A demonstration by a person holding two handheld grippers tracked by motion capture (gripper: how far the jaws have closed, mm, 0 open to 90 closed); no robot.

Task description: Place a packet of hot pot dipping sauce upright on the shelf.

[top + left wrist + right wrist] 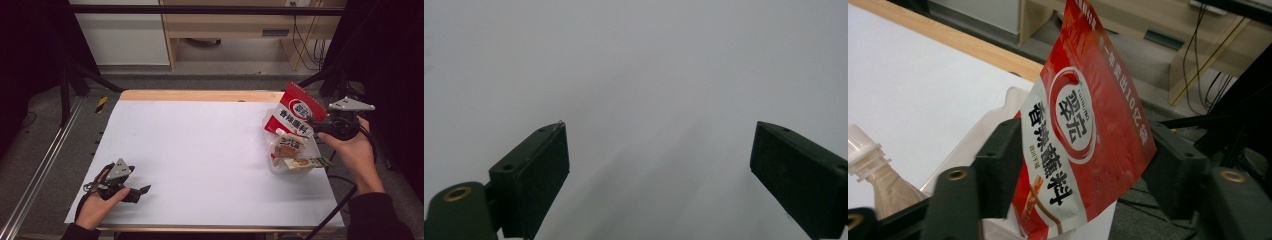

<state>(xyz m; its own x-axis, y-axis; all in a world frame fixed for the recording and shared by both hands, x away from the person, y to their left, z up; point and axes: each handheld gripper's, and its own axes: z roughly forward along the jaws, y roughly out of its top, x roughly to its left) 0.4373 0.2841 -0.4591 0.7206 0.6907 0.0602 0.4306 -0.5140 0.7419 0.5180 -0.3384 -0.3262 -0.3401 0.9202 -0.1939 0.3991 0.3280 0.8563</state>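
White sheeting is covering the wooden-edged table [200, 95], with grey floor, a pale wooden cabinet and dangling black cables lying beyond its far edge. Going from the left, the left gripper [142, 190] is resting low on the sheet near the table's near left corner, a hand [97, 202] wrapping around its body and its grey three-cornered plate facing up; in the left gripper view its two black jaws are standing wide apart with bare white sheet ahead of them and nothing between them [659, 175]. Well away across the sheet, at the table's right edge, a clear shallow plastic tray [280, 167] is holding a brown-labelled pouch with a white screw cap [289, 145] and a flat pale sachet [307, 162] lying toward its near side. Standing tilted at the tray's far side is the red and white foil seasoning packet with large Chinese lettering [1083, 135], and the right gripper [312, 122] is reaching at it from the right, held by the person's right hand [352, 150]. In the right gripper view the packet is sitting between the two black jaws, which are standing apart on either side of it; the left one is lying close along the packet's edge, and the right one is showing behind its far edge, so the pads are not squeezing it. The capped pouch [873, 165] is appearing just left of those jaws.
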